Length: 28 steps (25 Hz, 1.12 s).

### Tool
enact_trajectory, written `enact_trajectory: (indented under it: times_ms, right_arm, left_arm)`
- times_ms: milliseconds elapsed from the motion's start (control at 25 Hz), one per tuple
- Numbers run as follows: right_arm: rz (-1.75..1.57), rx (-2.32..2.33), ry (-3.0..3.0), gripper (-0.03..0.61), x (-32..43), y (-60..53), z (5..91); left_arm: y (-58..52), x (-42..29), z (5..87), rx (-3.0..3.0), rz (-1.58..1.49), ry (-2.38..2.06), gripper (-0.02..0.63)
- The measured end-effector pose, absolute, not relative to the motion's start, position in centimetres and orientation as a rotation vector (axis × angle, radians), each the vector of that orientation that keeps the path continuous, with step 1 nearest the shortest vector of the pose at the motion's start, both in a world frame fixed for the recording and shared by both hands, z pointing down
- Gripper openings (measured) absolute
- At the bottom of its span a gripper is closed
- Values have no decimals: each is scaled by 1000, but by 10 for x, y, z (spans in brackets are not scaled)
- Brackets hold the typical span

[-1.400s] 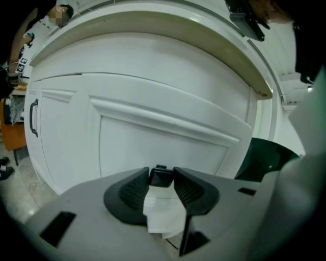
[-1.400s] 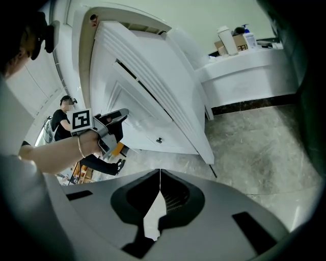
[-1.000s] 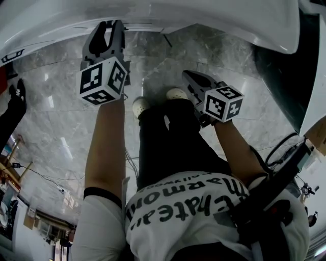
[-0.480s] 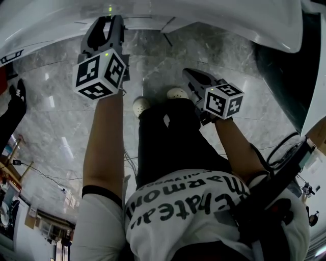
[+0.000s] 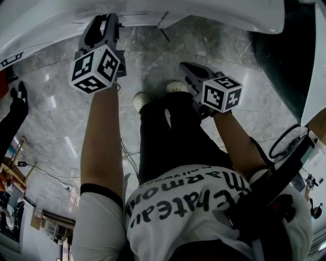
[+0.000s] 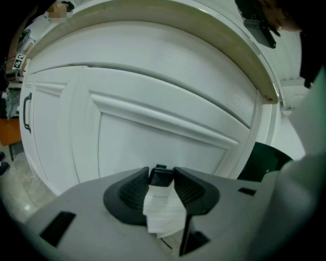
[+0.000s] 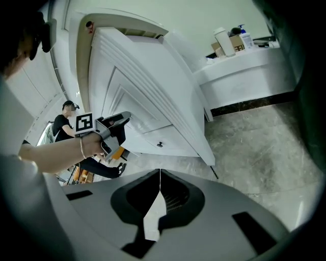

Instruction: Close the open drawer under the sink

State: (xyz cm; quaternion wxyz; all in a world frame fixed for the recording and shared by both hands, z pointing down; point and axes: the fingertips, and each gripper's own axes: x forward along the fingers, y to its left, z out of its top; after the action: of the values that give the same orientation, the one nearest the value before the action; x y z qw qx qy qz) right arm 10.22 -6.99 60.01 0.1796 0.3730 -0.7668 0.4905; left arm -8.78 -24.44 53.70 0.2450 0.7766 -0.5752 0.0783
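Observation:
A white panelled drawer front [image 7: 147, 97] with a small dark knob [image 7: 159, 145] juts out from the white sink cabinet [image 5: 168, 12]. In the left gripper view the same panelled front [image 6: 153, 127] fills the frame close ahead. My left gripper [image 5: 102, 23] is raised right up at that white front, its jaws a narrow gap apart with nothing held [image 6: 162, 178]. In the right gripper view it shows as the left gripper [image 7: 122, 120] with its tip at the panel. My right gripper [image 5: 184, 67] hangs lower over the floor, shut and empty [image 7: 160, 173].
Grey marble floor [image 5: 229, 56] lies below, with my white shoes [image 5: 175, 87] near the cabinet. A dark bin-like object [image 5: 285, 66] stands at the right. A white counter [image 7: 244, 66] carries bottles [image 7: 224, 41]. Another person in black [image 7: 63, 122] stands behind, at the left.
My left gripper has edged up and forward towards the white cabinet front. The right gripper has shifted only slightly.

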Motion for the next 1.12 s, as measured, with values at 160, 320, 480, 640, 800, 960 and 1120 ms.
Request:
enact_trajectory:
  times_ms: [160,320,480,640,800,960,1120]
  right_arm:
    - [1407,1075,-2142,12,108,-53,581]
    - [1386,1103,-2149,12,115,-41,551]
    - [1346,1168,-2147,12,131,-40,519]
    - [1282,1229,-2161,12,146,-43,480]
    - [1232,1248,-2215,12,137,-48,439]
    - [1173,1258,-2275,12,115,-55,403]
    - [1098,1254,-2350,12,90,-66,365]
  left_arm:
    - [-246,-83,538,2005,205,-1428,152]
    - [-239,-88,530,1912,213,-1424,150]
    - [-226,-104,514,1877,226,-1543,100]
    - [-216,-109,483,1900,209,-1558,8]
    - [-198,-123,446,1939,240,-1562,8]
    - [-176,-138,405,2000,245,-1545,8]
    - [-154,-147,364,2082,231,-1484,8]
